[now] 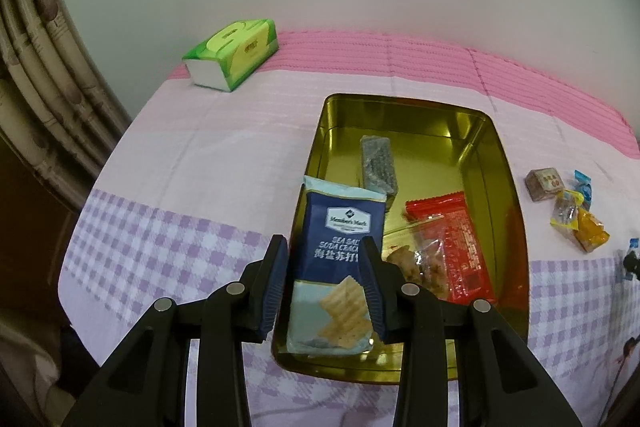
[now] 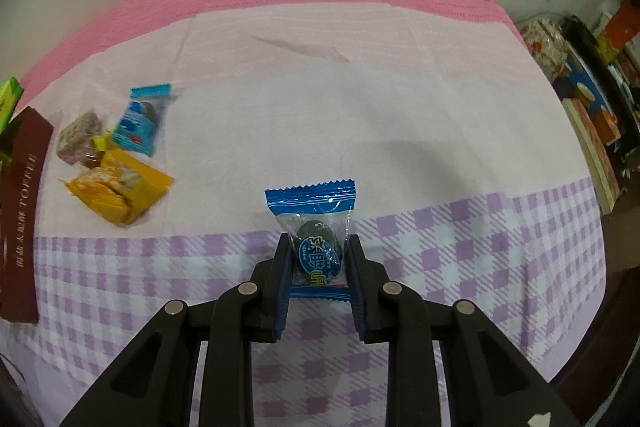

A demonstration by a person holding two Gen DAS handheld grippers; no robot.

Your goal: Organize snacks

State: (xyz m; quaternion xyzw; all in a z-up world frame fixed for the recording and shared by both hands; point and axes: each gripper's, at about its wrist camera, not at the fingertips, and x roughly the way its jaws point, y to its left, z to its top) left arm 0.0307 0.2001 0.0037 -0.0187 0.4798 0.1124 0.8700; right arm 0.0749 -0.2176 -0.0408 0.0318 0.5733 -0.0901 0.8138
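Observation:
My left gripper (image 1: pixel 325 247) is shut on a blue soda cracker packet (image 1: pixel 336 259) and holds it over the near left part of a gold tin (image 1: pixel 496 163). In the tin lie a grey wrapped bar (image 1: pixel 378 163) and a red snack bag (image 1: pixel 452 247). My right gripper (image 2: pixel 318 247) is shut on a blue and clear wrapped candy (image 2: pixel 318 231), low over the tablecloth. Loose snacks lie on the cloth to its left: a yellow packet (image 2: pixel 120 187), a blue packet (image 2: pixel 140 119) and a brown nut bar (image 2: pixel 78 137).
A green tissue box (image 1: pixel 234 53) stands at the table's far left. A brown toffee tin wall (image 2: pixel 20 223) shows at the left of the right wrist view. Small snacks (image 1: pixel 576 211) lie right of the tin. Stacked boxes (image 2: pixel 592 99) sit beyond the table's right edge.

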